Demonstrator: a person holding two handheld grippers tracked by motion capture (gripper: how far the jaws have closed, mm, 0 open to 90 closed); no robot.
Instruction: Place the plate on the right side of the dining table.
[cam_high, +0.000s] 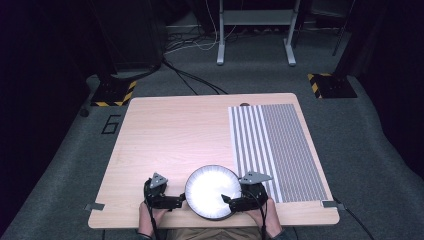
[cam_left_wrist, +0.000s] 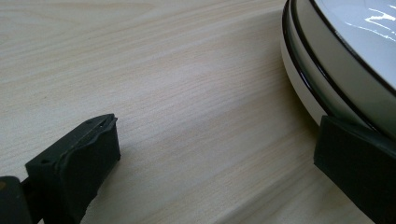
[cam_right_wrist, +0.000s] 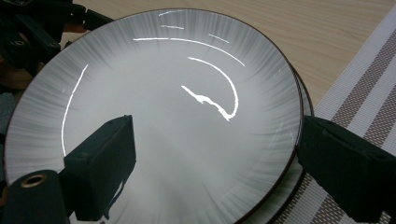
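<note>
A round plate (cam_high: 212, 191) sits on a pale wooden surface (cam_high: 175, 135), at the near edge where the person's hands come in. The plate is white and glossy, with fine grey streaks running in from a thin dark rim. In the right gripper view its face (cam_right_wrist: 154, 116) catches bright curved reflections. A second matching rim shows directly beneath it in both gripper views, so it appears to rest on another plate (cam_left_wrist: 303, 79).

Just to the plate's right lies a grey-and-white striped mat (cam_high: 280, 150), and the plate's right edge overlaps the mat's border.

The left gripper (cam_high: 172, 201) is at the plate's left edge. Its fingers (cam_left_wrist: 79, 163) are spread wide, one over bare wood, the other touching the plate's rim.

The right gripper (cam_high: 235, 200) is at the plate's right edge. Its fingers (cam_right_wrist: 105, 163) are also spread, one above the plate's face and one outside the rim.

On the floor left of the surface, the figure "6" (cam_high: 111, 124) is marked.
</note>
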